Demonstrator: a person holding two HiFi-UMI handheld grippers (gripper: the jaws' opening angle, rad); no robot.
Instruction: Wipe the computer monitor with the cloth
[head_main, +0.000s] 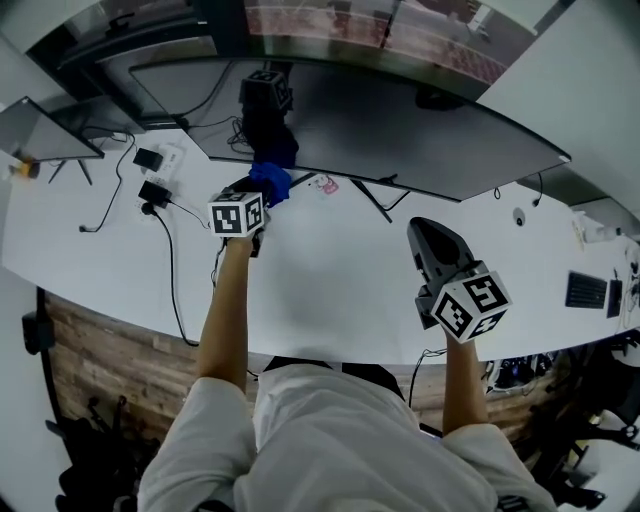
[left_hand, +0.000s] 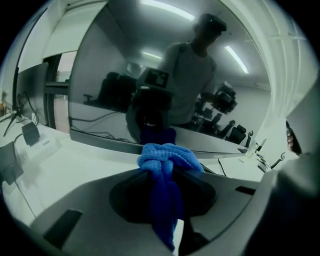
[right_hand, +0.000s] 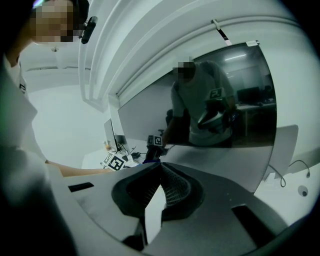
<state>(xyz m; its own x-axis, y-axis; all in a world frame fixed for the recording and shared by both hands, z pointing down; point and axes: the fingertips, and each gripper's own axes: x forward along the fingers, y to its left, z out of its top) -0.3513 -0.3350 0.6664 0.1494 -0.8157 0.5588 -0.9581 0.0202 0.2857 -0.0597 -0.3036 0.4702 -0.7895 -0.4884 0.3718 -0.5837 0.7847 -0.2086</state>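
A wide dark computer monitor (head_main: 400, 120) stands at the back of the white desk (head_main: 320, 290), its screen off and mirror-like. My left gripper (head_main: 262, 195) is shut on a bunched blue cloth (head_main: 270, 182), held just in front of the monitor's lower left edge. In the left gripper view the blue cloth (left_hand: 167, 165) bulges out between the jaws, a short way from the monitor (left_hand: 165, 75). My right gripper (head_main: 432, 240) hovers over the desk at the right, jaws together with nothing in them; from it the monitor (right_hand: 210, 105) is seen at an angle.
Power adapters (head_main: 152, 175) and cables (head_main: 170, 260) lie on the desk at the left. A second screen (head_main: 45, 130) stands at the far left. The monitor's stand legs (head_main: 375, 200) reach onto the desk. Small items sit at the right end (head_main: 590, 290).
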